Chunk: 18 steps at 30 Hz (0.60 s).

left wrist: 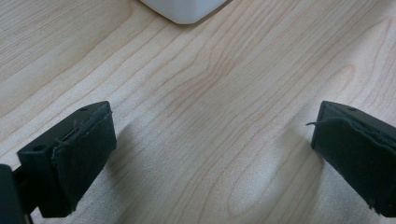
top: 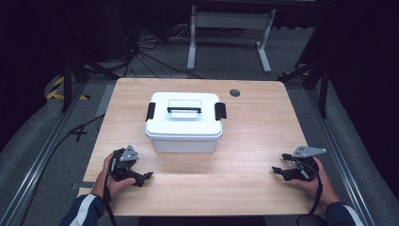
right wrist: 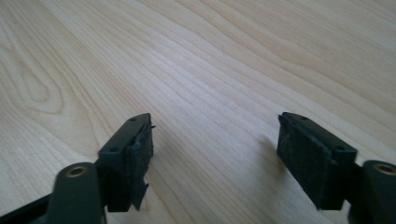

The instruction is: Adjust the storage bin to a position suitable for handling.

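A white plastic storage box (top: 184, 123) with a black handle (top: 184, 109) and black side latches stands shut in the middle of the wooden table (top: 254, 136). My left gripper (top: 143, 177) rests on the table near the front left, in front of the box's left corner, jaws open with bare wood between them. In the left gripper view its jaws (left wrist: 212, 154) stand wide apart, and a corner of the box (left wrist: 184, 9) shows at the top. My right gripper (top: 277, 170) lies at the front right, open and holding nothing; its fingers (right wrist: 130, 154) frame only wood.
A round grey cable port (top: 235, 92) sits in the table's far right part. Beyond the table stand a white frame (top: 230, 28) and loose cables (top: 141, 52) on the grey floor. Metal rails run along both sides.
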Each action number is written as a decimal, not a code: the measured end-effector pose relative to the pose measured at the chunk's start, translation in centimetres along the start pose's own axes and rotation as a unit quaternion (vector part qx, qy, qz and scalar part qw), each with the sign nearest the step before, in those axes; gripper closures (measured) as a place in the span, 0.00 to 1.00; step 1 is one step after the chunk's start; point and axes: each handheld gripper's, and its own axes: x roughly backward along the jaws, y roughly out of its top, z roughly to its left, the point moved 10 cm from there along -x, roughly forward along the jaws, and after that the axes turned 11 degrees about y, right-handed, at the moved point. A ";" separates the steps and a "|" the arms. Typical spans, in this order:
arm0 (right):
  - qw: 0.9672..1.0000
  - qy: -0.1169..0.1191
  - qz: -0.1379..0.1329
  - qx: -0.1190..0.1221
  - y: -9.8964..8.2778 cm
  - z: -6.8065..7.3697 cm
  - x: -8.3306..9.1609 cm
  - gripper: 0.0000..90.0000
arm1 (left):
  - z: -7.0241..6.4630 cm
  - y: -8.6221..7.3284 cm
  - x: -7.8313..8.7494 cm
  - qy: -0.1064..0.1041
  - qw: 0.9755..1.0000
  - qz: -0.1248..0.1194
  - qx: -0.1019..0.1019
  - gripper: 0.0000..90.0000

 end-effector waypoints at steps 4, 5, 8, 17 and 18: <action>1.000 0.010 -0.001 0.015 1.2 0.4 0.3 0.37 | 0.0 0.0 0.0 0.000 1.000 0.000 -0.003 0.00; 1.000 0.012 -0.001 0.016 1.5 0.4 0.4 0.37 | 0.0 0.0 0.0 0.000 1.000 0.000 -0.003 0.00; 0.999 0.017 -0.002 0.028 2.6 0.5 0.7 0.39 | 0.0 0.0 0.0 0.000 1.000 0.000 -0.002 0.00; 0.997 0.013 -0.002 0.080 7.7 1.3 1.8 0.48 | 0.0 0.0 0.0 0.000 1.000 0.000 -0.003 0.00; 0.996 0.011 0.002 0.084 8.2 1.4 1.9 0.48 | 0.0 0.0 0.0 0.000 1.000 0.000 -0.002 0.00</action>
